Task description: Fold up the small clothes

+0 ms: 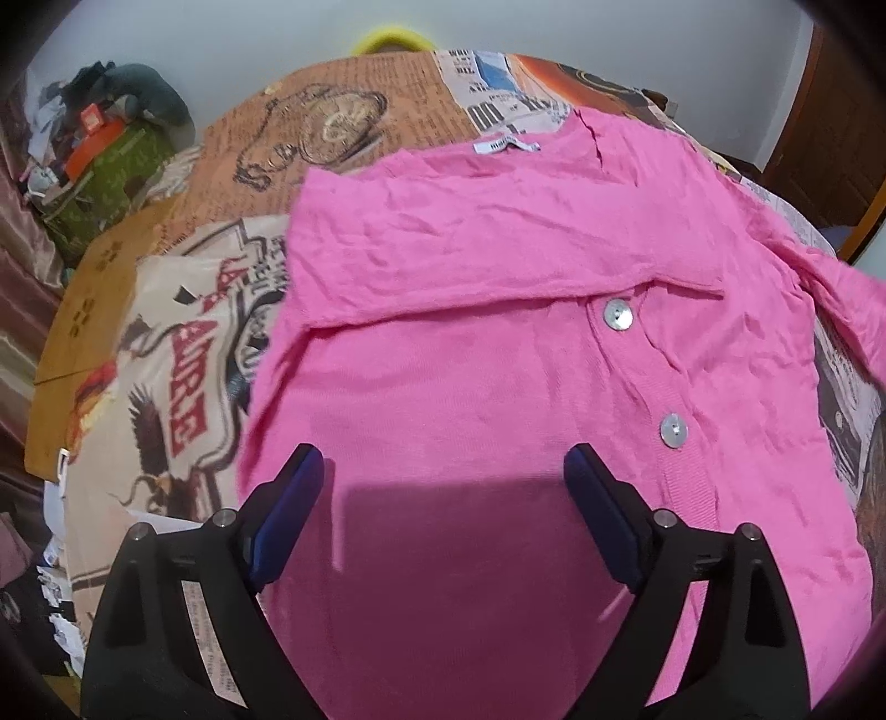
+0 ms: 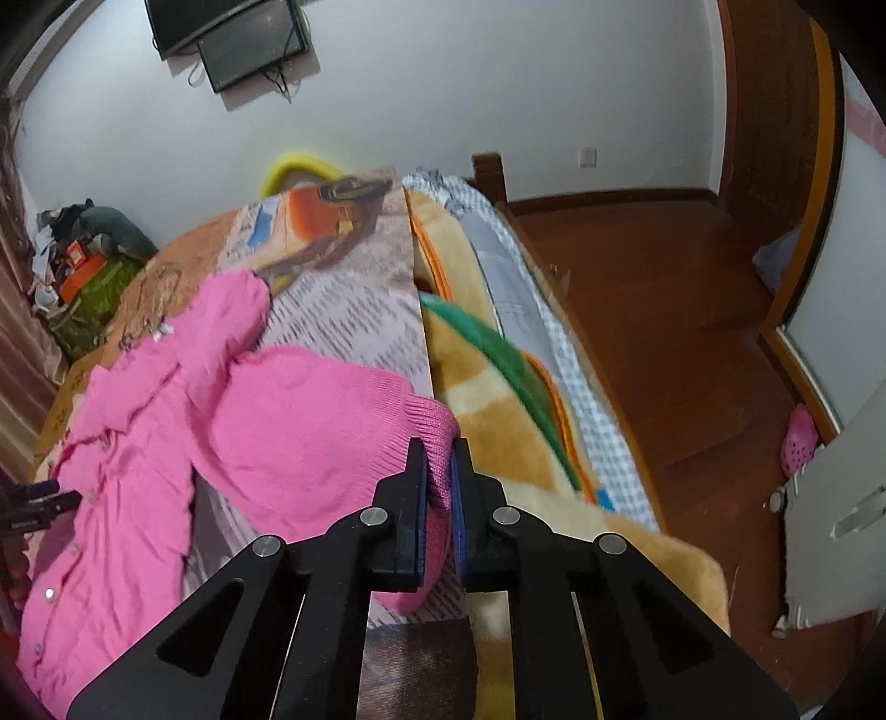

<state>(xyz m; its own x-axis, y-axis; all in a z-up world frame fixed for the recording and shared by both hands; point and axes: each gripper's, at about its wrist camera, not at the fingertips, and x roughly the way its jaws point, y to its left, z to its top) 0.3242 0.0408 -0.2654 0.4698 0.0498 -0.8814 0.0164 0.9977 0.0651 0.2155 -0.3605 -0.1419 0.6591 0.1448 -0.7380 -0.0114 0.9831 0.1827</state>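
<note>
A pink buttoned cardigan point(image 1: 498, 343) lies spread on a printed cloth on the table point(image 1: 166, 360), with its left sleeve folded across the chest. My left gripper point(image 1: 443, 471) is open and empty, hovering just above the cardigan's lower body. In the right wrist view the cardigan point(image 2: 127, 471) lies to the left, and my right gripper point(image 2: 439, 471) is shut on the ribbed cuff of its right sleeve point(image 2: 310, 437), holding the sleeve lifted above the table's right side. The left gripper point(image 2: 50, 493) shows at the far left edge there.
A plush striped blanket and checked bedding point(image 2: 498, 387) lie along the table's right edge. A cluttered pile with a green box point(image 1: 105, 160) stands at the back left. A wooden floor point(image 2: 664, 332) and a door are to the right. A yellow object point(image 1: 393, 36) sits beyond the far edge.
</note>
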